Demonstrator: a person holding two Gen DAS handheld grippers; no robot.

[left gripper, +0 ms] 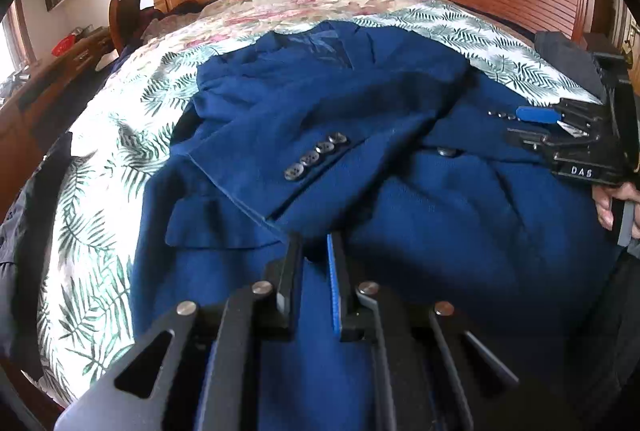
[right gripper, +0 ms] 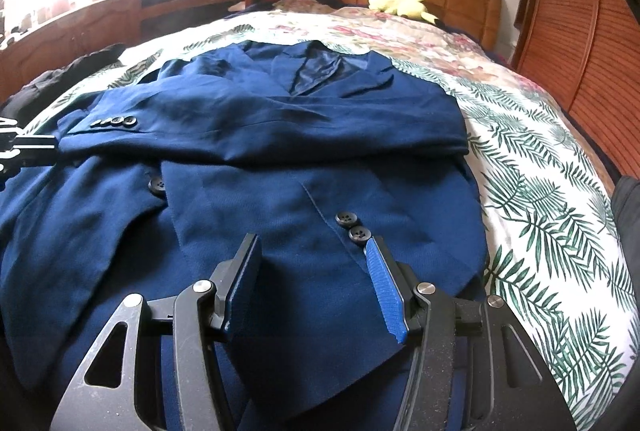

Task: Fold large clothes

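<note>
The blue jacket (right gripper: pixel 280 159) lies face up on the bed (right gripper: pixel 540 191), collar at the far end, hem at the near edge, so its long axis runs away from both grippers; both sleeves are folded across the chest. The left gripper (left gripper: pixel 314 243) has its jaws nearly pressed together over the near hem (whether cloth is pinched, I cannot tell); the right gripper (right gripper: pixel 312 271) stands spread and empty above the hem just near the two front buttons (right gripper: pixel 354 227). Both look equally close to the hem, so the next fold likely goes hem toward collar.
</note>
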